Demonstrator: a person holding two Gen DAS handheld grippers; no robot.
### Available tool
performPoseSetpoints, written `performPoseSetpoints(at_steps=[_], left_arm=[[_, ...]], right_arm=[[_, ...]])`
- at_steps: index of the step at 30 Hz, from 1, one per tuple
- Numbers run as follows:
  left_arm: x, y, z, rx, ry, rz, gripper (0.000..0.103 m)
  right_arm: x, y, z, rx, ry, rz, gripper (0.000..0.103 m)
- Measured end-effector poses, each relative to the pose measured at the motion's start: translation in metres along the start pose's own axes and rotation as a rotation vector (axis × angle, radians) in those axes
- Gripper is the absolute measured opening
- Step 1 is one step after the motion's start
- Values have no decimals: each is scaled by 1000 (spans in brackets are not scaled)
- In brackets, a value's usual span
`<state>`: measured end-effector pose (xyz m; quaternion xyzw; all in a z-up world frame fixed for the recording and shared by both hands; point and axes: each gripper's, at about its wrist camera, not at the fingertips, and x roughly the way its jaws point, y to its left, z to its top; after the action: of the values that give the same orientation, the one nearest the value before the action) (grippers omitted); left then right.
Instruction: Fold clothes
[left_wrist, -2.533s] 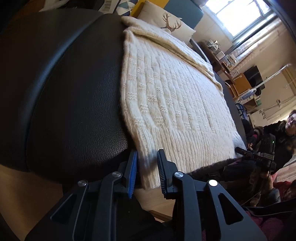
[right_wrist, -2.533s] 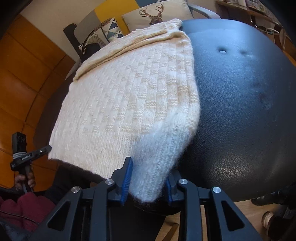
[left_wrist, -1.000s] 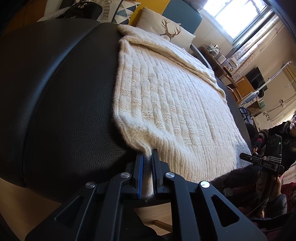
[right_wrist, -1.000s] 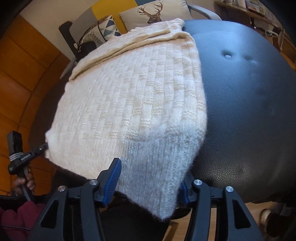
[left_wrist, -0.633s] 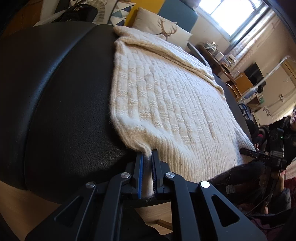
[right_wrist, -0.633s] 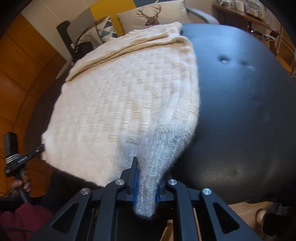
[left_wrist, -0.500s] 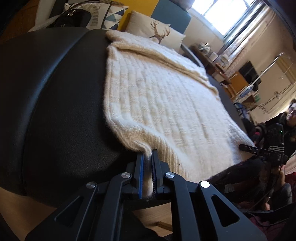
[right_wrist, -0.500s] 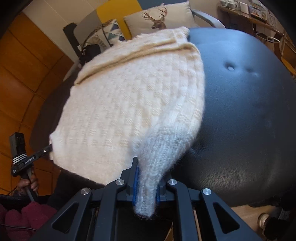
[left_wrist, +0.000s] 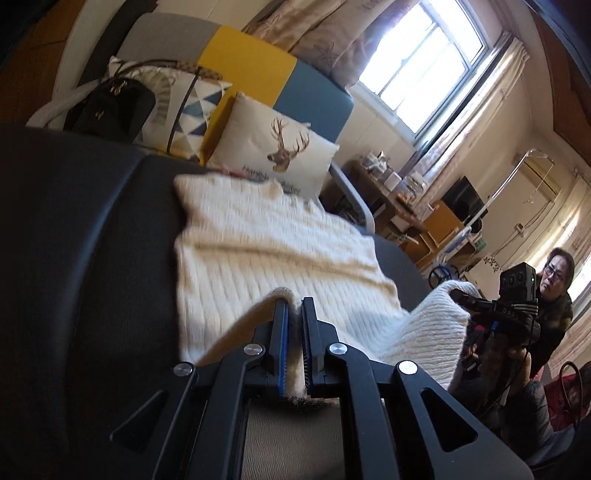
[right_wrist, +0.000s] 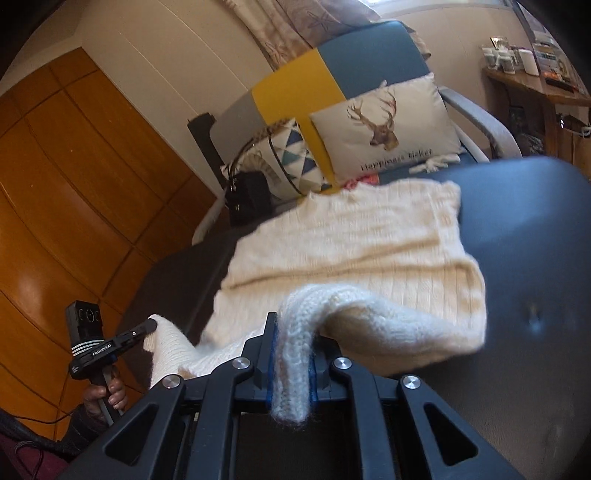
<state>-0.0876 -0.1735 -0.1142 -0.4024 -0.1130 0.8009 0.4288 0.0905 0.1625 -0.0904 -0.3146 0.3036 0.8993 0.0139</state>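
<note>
A cream ribbed knit sweater (left_wrist: 258, 251) lies on a black leather surface (left_wrist: 74, 258); it also shows in the right wrist view (right_wrist: 351, 251). My left gripper (left_wrist: 293, 314) is shut on one near hem corner and holds it lifted above the sweater. My right gripper (right_wrist: 293, 332) is shut on the other near hem corner (right_wrist: 295, 354), which droops through the jaws. The hem between both grippers is raised and curls over toward the far end. The right gripper shows in the left view (left_wrist: 458, 293); the left gripper shows in the right view (right_wrist: 149, 325).
Behind the black surface (right_wrist: 535, 221) stands a sofa with a deer cushion (left_wrist: 277, 147), a triangle-pattern cushion (right_wrist: 284, 155) and a black handbag (left_wrist: 110, 107). Wooden wall panels (right_wrist: 74, 184) are on the left. A wooden side table (right_wrist: 535, 88) with jars is at the right.
Both grippers have risen and moved forward with the hem corners, lifting the near edge off the surface and carrying it over the sweater toward the far end.
</note>
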Motion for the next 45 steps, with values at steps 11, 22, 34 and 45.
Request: performPoseSetpoints(at_steps=[11, 22, 34, 45], left_arm=[[59, 15, 126, 29, -137, 22, 1], [98, 72, 109, -23, 74, 112, 3], [133, 75, 53, 146, 267, 151, 29], [153, 68, 51, 234, 250, 188, 4]], right_arm=[[62, -32, 112, 17, -38, -16, 11], [124, -72, 107, 67, 72, -102, 11], [113, -66, 74, 46, 125, -127, 11], [122, -62, 75, 11, 139, -204, 11]])
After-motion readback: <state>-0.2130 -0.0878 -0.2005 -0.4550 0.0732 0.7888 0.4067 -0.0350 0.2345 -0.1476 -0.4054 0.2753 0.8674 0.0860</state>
